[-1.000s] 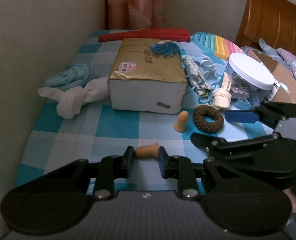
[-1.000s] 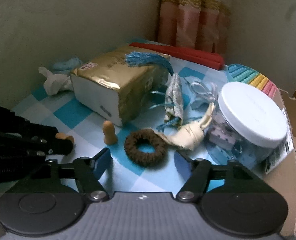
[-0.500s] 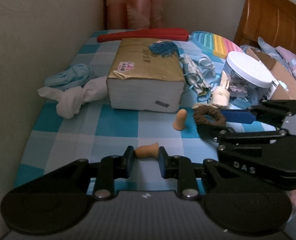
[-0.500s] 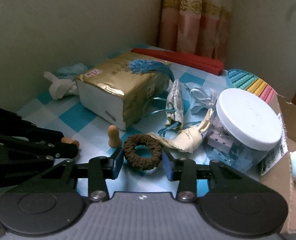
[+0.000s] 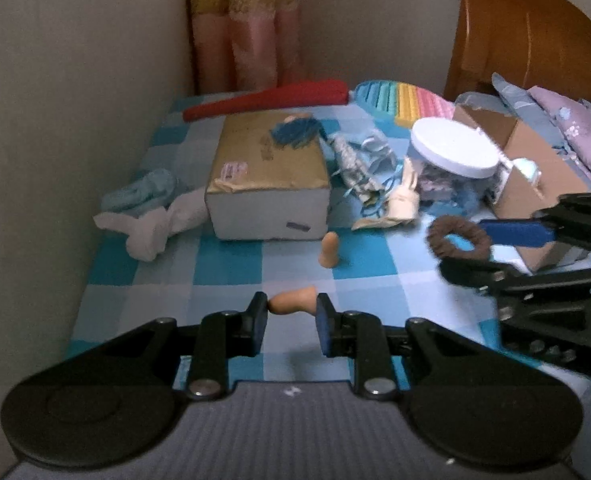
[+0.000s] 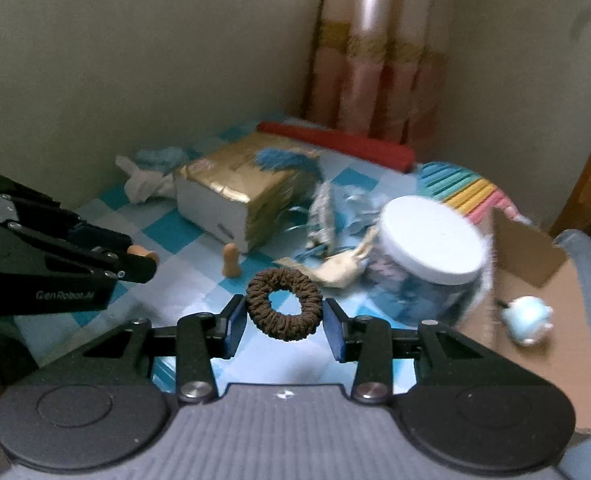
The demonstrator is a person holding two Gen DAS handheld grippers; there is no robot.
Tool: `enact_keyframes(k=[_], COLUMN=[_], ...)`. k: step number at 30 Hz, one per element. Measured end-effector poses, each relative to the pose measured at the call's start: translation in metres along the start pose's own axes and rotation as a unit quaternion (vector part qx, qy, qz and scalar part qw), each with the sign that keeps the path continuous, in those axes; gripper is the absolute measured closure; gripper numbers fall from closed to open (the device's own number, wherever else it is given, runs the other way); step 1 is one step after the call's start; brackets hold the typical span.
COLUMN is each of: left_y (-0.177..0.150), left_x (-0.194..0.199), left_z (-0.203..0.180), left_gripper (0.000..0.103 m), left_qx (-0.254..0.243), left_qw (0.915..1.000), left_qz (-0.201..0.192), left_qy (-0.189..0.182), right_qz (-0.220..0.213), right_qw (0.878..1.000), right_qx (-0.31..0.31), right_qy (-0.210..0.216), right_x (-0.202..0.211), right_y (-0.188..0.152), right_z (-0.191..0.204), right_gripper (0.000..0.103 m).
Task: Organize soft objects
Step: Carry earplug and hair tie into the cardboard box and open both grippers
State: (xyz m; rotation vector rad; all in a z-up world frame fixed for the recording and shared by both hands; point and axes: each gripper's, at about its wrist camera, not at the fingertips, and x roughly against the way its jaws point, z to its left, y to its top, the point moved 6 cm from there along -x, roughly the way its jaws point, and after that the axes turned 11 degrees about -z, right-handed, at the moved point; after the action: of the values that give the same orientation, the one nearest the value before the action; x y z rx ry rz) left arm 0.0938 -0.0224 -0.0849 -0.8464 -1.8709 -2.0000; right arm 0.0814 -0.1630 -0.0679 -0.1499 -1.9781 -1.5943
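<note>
Brown scrunchie (image 6: 283, 305) clamped in right tongs (image 6: 284, 322); left tongs (image 5: 291, 317), angled downward, pinch an orange earplug (image 5: 293, 301).

Your right claw (image 5: 495, 252) cut off by frame edge in left view. Jar (image 6: 423, 256) contents blurred, unreadable. Label on tissue pack (image 5: 234, 169) too small to read. Small blue thing in cardboard box (image 6: 529, 318) smeared, unidentifiable.

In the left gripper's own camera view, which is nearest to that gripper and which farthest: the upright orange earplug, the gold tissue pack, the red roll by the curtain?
From the left gripper:
1. Upright orange earplug, just ahead on the checked cloth.
2. Gold tissue pack, behind it, mid-bed.
3. Red roll, at the far edge by the curtain.
</note>
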Motion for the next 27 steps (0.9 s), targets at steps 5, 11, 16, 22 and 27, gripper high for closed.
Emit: enact_keyframes(k=[5,11,16,22,27], left_y=[0.009,0.021,0.03,0.038,0.043], left_x=[0.012,0.02,0.022,0.02,0.016], left_z=[-0.012,-0.035,-0.054,-0.074,-0.089], left_gripper=[0.079,0.079,0.079,0.079,0.079], left_qx=[-0.011,-0.03,-0.051,-0.061,-0.078], left_qw=[0.9998,0.9987,0.9973,0.9962,0.9943], left_qz=[-0.012,-0.025,-0.033,-0.03,-0.026], left_qy=[-0.013,-0.034,-0.041,-0.054,-0.069], right_qz=[-0.027,-0.039,-0.035,-0.012,-0.02], right_qw=[0.999,0.992,0.984,0.983,0.983], right_qx=[-0.011,-0.043,-0.074,-0.1,-0.107], right_qy=[-0.043,-0.116,-0.156,-0.155,-0.149], right_x=[0.033,0.054,0.055,0.048,0.054], right_y=[0.01,0.007,-0.006,-0.023,-0.028], right_z=[-0.032,-0.091,-0.137,-0.156,-0.15], right_gripper=[0.057,0.056,0.056,0.03,0.007])
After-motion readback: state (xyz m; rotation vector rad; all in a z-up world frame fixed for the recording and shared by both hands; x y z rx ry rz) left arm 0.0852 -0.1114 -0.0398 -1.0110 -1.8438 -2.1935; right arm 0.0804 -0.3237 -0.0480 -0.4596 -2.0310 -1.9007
